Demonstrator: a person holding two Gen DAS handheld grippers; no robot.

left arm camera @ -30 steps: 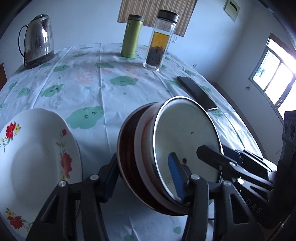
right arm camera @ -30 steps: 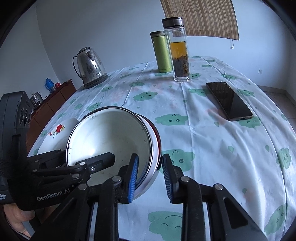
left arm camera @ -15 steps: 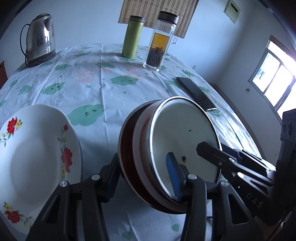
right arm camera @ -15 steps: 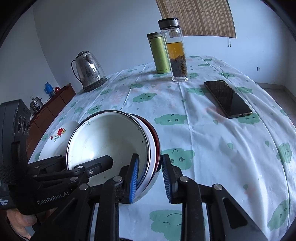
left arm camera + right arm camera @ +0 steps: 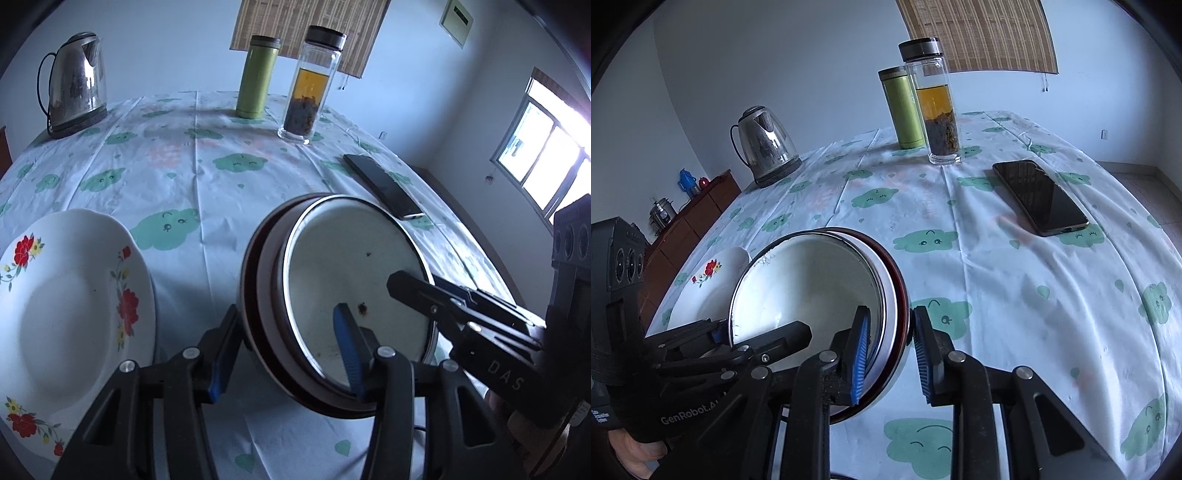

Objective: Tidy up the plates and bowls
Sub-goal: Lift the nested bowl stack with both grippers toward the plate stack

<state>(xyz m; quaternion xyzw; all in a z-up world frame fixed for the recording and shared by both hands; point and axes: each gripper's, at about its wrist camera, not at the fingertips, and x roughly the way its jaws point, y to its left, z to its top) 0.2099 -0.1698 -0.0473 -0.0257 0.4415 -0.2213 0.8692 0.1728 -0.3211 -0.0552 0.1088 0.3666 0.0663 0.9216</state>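
Observation:
A stack of nested bowls [image 5: 332, 288], dark red outside and white inside, is held tilted above the table by both grippers. My left gripper [image 5: 284, 350] is shut on the stack's near rim, one finger inside, one outside. My right gripper [image 5: 890, 354] is shut on the opposite rim [image 5: 886, 295] of the same stack. A white plate with red flowers [image 5: 70, 306] lies on the table left of the stack; it also shows in the right wrist view [image 5: 709, 280].
A steel kettle [image 5: 74, 99] stands at the far left. A green flask [image 5: 256, 92] and a glass tea bottle [image 5: 310, 85] stand at the far middle. A black phone [image 5: 384, 188] lies to the right. The cloud-print tablecloth [image 5: 177, 166] covers the table.
Both grippers and the bowl stack have shifted slightly; the stack sits a little closer to the flowered plate. The grips have not changed.

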